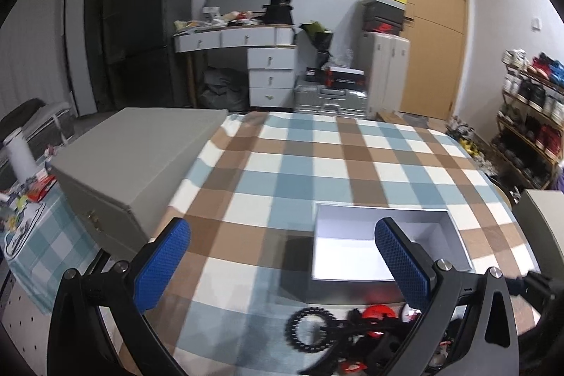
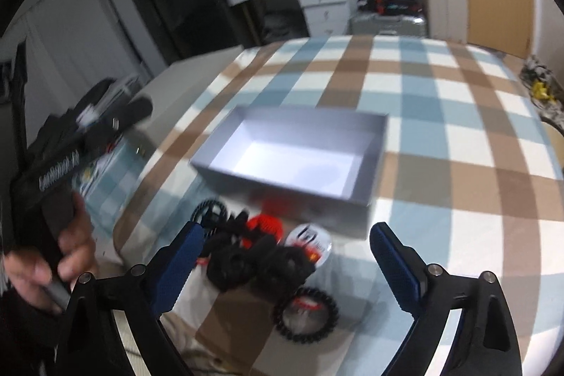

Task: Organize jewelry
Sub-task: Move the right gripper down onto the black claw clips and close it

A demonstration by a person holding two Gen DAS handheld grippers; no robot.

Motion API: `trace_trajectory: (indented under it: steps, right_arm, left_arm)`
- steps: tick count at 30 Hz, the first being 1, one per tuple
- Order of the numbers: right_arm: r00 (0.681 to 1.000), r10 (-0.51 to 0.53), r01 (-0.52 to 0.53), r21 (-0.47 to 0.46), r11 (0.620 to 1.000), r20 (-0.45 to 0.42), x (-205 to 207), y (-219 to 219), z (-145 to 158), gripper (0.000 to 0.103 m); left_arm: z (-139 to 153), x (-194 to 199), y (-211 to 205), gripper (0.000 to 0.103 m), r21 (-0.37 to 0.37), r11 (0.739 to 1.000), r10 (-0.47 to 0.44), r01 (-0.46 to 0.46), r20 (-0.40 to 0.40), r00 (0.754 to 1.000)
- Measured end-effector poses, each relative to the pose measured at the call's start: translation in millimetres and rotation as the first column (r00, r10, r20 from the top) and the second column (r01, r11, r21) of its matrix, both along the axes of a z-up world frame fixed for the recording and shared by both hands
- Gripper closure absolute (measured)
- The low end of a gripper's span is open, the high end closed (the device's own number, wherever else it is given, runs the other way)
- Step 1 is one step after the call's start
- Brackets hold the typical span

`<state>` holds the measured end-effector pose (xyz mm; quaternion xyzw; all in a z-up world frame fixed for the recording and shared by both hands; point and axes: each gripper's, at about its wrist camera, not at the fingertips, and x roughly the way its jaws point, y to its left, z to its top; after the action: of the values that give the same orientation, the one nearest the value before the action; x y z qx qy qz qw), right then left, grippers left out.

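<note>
The right gripper [image 2: 283, 265] hangs over a heap of bracelets [image 2: 261, 265], jaws wide and empty. The left gripper [image 1: 282, 265] also gapes, beside the white box [image 1: 384, 244].

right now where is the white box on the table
The open white box sits on the checked tablecloth near the middle of the right wrist view, just beyond the pile of black and red jewelry; the left wrist view shows it lower right.

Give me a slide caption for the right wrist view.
Open right gripper above black bead bracelets beside empty white cardboard box.
</note>
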<state>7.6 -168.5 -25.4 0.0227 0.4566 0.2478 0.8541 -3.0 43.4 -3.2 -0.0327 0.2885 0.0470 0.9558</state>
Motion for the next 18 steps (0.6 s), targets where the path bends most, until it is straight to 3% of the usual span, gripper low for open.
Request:
trace_trajectory:
  steps: [8, 12, 14, 17, 18]
  right_arm:
    - [0.993, 0.045, -0.053, -0.070, 0.996, -0.109, 0, 15, -28, 0.018]
    - [0.989, 0.054, -0.068, -0.096, 0.993, -0.135, 0, 18, -35, 0.028]
    - [0.988, 0.056, -0.071, -0.103, 0.992, -0.141, 0, 19, -38, 0.035]
    - [0.987, 0.051, -0.069, -0.113, 0.991, -0.153, 1, 19, -40, 0.056]
    - [0.986, 0.048, -0.067, -0.116, 0.991, -0.157, 1, 18, -40, 0.057]
  left_arm:
    - [-6, 3, 13, 0.001, -0.022, 1.000, 0.006, -0.007, -0.041, 0.999]
    - [-9, 6, 15, 0.001, -0.034, 0.999, -0.010, 0.007, -0.070, 0.998]
    - [-12, 7, 16, 0.001, -0.049, 0.999, -0.026, 0.022, -0.089, 0.996]
    - [-14, 7, 15, 0.001, -0.050, 0.998, -0.042, 0.037, -0.107, 0.993]
    - [-14, 7, 15, 0.001, -0.051, 0.998, -0.049, 0.044, -0.112, 0.992]
